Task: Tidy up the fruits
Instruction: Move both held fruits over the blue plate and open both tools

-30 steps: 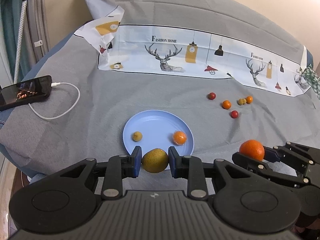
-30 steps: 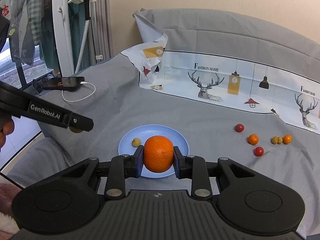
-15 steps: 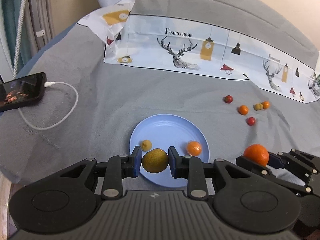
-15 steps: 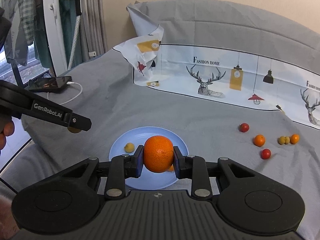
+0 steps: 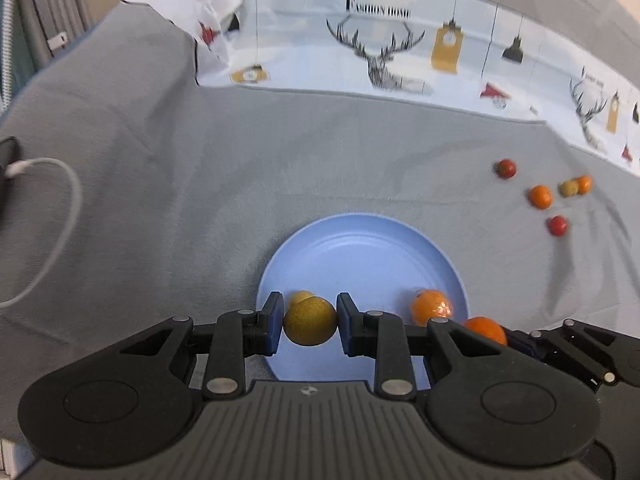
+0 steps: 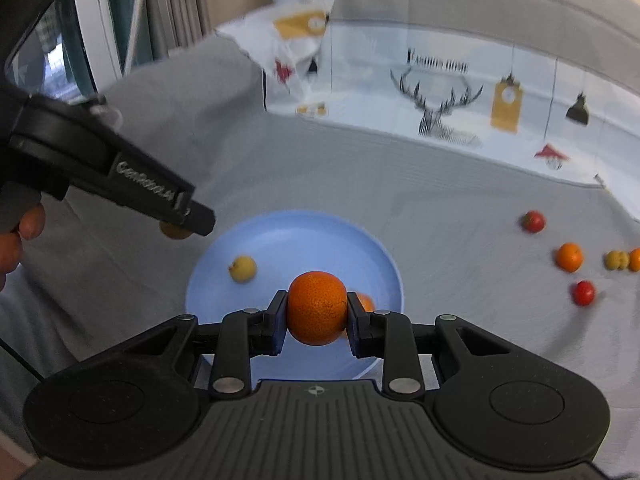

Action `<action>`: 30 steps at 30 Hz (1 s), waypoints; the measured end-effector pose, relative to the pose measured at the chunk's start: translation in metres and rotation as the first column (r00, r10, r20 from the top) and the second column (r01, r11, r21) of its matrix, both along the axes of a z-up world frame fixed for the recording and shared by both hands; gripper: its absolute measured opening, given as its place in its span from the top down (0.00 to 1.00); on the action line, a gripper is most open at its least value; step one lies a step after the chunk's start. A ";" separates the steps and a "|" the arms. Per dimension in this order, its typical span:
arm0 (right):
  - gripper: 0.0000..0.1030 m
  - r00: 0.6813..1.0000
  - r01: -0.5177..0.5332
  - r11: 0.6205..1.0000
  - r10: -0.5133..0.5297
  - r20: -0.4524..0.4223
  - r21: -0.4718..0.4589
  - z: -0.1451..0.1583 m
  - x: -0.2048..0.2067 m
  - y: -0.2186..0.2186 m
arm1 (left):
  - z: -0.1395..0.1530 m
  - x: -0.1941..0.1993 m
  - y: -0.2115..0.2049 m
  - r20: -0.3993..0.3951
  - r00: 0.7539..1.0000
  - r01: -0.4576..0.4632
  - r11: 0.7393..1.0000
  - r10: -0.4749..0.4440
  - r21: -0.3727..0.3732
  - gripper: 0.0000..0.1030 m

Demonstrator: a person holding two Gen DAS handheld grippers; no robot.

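From the left wrist, the left hand-held gripper (image 5: 309,324) was clenched on a yellow-green fruit (image 5: 310,321), poised over the near-left part of the blue plate (image 5: 362,258), which lay just ahead and below. A small yellow fruit (image 5: 301,296) peeked out behind it, mostly hidden; a small orange (image 5: 431,307) sat on the plate's right side. Five little fruits, one a red one (image 5: 506,168), lay well apart to the right on the grey surface (image 5: 160,200). From the right wrist, the right hand-held gripper (image 6: 317,316) was grasping an orange (image 6: 317,307) over the plate's near edge, covering most of the small orange behind it. The two looked about equally near the plate. Both views were blurred, and how high either fruit hung above the plate could not be told.
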State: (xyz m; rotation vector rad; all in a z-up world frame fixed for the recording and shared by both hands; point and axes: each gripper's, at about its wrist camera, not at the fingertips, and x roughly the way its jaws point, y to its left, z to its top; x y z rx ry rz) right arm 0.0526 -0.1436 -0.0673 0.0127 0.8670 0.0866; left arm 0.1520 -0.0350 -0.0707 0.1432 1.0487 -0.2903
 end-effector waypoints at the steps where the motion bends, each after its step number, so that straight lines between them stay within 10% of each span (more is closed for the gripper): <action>1: 0.70 1.000 -0.006 1.000 0.006 -0.014 -0.001 -0.006 0.004 0.000 | -0.005 0.003 -0.001 -0.006 1.000 0.002 1.000 -0.002 0.006 0.69; 11: 0.70 0.997 -0.031 0.999 0.030 -0.066 -0.024 -0.039 0.031 0.002 | -0.041 0.029 -0.010 -0.030 1.000 0.001 0.997 0.002 0.071 0.68; 13: 0.69 0.997 -0.043 0.999 0.041 -0.063 -0.024 -0.040 0.035 0.003 | -0.040 0.031 -0.010 -0.016 1.000 -0.009 0.997 0.011 0.081 0.24; 15: 0.61 0.997 -0.052 0.998 0.051 -0.060 -0.023 -0.037 0.038 0.003 | -0.030 0.028 -0.007 0.042 0.998 -0.050 0.996 0.047 0.075 0.01; 17: 0.32 0.997 -0.063 0.998 0.062 -0.045 -0.026 -0.029 0.038 0.004 | -0.019 0.022 -0.004 0.087 0.995 -0.056 0.996 0.051 0.065 0.00; 20: 0.18 0.998 -0.056 0.997 0.055 -0.016 -0.044 -0.015 0.028 0.007 | -0.006 0.012 0.001 0.069 0.996 -0.052 0.996 0.047 0.066 0.00; 30: 0.06 0.996 0.086 0.996 -0.086 -0.037 0.004 0.029 -0.049 0.006 | 0.026 -0.074 0.027 -0.019 0.995 -0.092 0.992 0.094 0.088 0.00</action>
